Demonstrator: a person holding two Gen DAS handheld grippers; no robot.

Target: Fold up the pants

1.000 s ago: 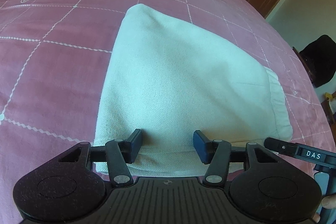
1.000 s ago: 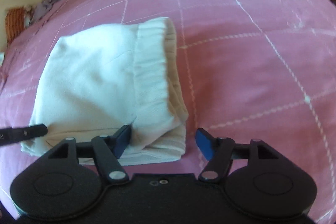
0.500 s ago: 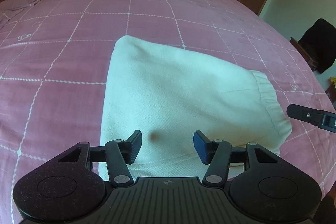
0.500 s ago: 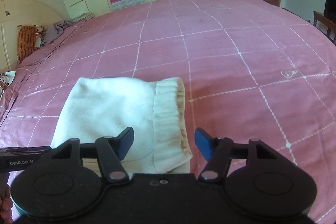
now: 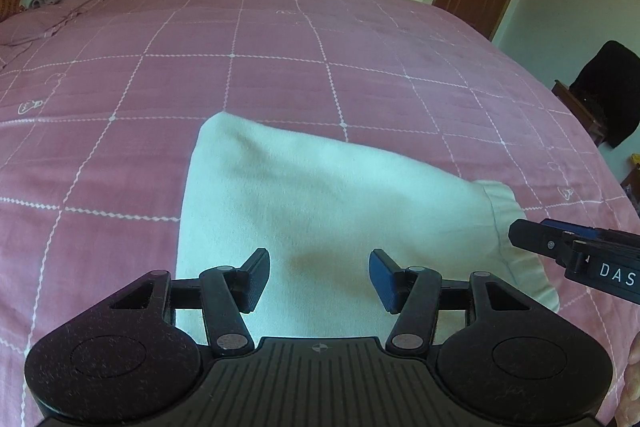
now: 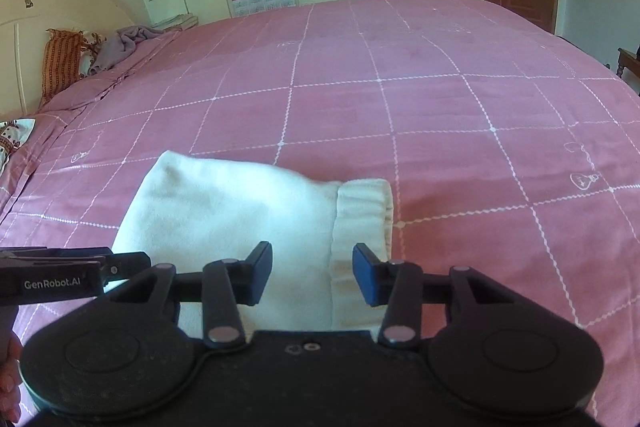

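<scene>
So the pants [image 5: 320, 211] are sitting folded into a compact bundle on the pink bed [image 5: 280, 59], waistband end toward our right. Our left tool [image 5: 318, 277] hangs above them with its jaws apart, nothing pinched. Our right tool [image 6: 312, 273] has just been narrowing its jaws, but they're empty too, over the waistband [image 6: 360, 223]. The fold looks about done to us. Main risk now: a low jaw snagging that soft cloth and dragging the top layer open, or the puffy bundle springing loose by itself.
</scene>
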